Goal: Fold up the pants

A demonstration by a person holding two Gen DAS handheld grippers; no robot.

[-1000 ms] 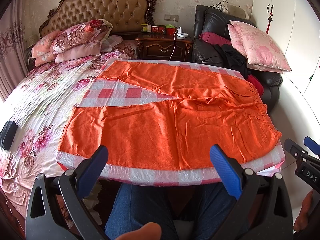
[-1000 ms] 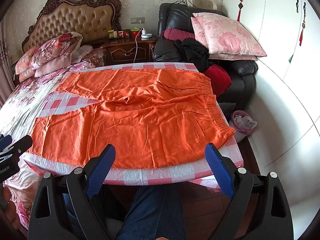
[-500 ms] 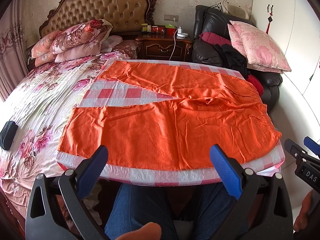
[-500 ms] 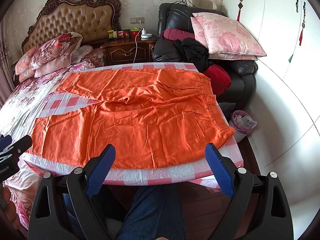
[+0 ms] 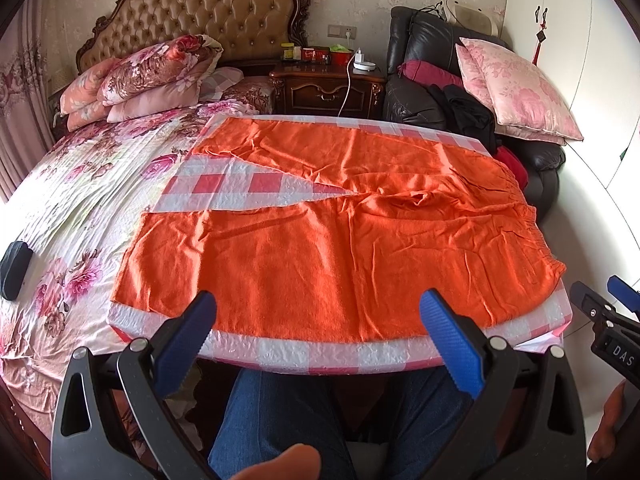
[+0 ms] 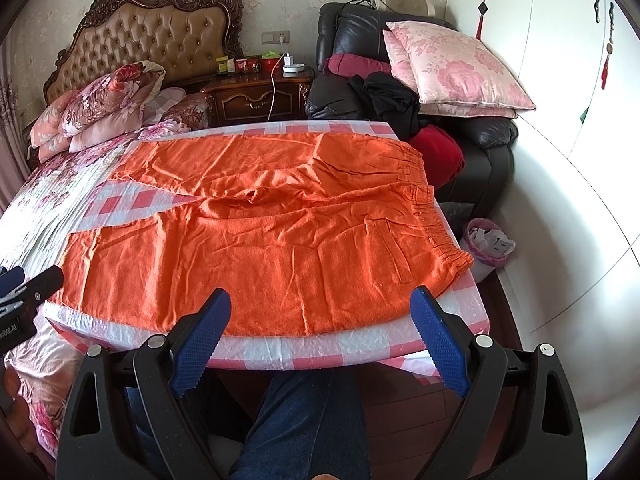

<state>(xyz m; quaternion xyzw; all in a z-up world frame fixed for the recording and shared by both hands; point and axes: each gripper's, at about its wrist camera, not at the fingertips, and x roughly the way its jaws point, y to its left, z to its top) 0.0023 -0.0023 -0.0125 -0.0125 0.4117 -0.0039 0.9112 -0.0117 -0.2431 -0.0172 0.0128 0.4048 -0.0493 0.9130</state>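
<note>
Orange pants (image 5: 340,232) lie spread flat on a pink-and-white checked board (image 5: 320,354), waistband to the right, both legs pointing left with a checked wedge between them. They also show in the right wrist view (image 6: 280,248), on the same board (image 6: 320,348). My left gripper (image 5: 318,312) is open and empty, hovering just before the near edge over the near leg. My right gripper (image 6: 320,308) is open and empty, hovering before the near edge closer to the waistband (image 6: 436,220).
The board rests on a floral bed (image 5: 80,208) with stacked pillows (image 5: 152,76). A nightstand (image 5: 328,88) and a black leather chair (image 6: 480,136) with pink cushions stand behind. A small pink bin (image 6: 488,242) sits on the floor at right. My knees are under the board.
</note>
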